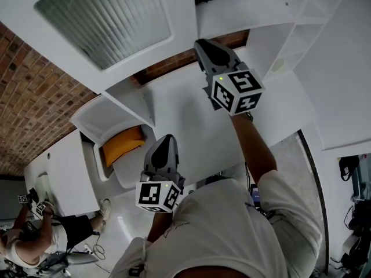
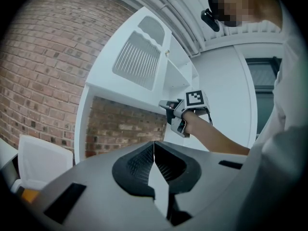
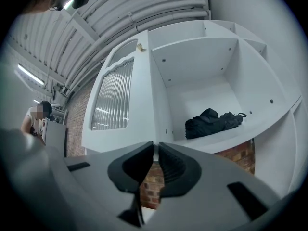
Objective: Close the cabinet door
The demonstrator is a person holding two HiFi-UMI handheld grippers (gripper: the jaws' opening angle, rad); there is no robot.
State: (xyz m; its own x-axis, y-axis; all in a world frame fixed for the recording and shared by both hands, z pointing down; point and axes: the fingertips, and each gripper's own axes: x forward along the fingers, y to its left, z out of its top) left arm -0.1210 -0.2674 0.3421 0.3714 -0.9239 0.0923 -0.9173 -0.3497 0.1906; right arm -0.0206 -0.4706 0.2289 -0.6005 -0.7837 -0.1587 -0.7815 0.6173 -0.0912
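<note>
a: start close in. what are the two tools doing?

b: the left hand-held gripper point(image 2: 154, 150) is clenched on nothing and hangs low, by the person's chest. the right hand-held gripper point(image 3: 156, 153) is raised, its jaws pressed together too, nothing between them.

a: so which one takes the cabinet door?

b: the right, i'd say; it is much the nearer. in the right gripper view the cabinet door point(image 3: 118, 97), with its ribbed glass pane, lies at about 11 o'clock from the jaws. its long axis runs 6 to 12, and it is apart from them.

a: and which way should it go?

b: toward 3 o'clock, i judge, over the open compartment point(image 3: 202, 76) just beside it. a push on the door's face with the shut jaws looks enough; no grasp needed.

a: anything in the way?

b: a black bag point(image 3: 211, 121) lies on the compartment's floor, inside the front edge as far as i can tell. the air between jaws and door is free. farther back, below the compartment, brick wall point(image 3: 238, 157) shows.
</note>
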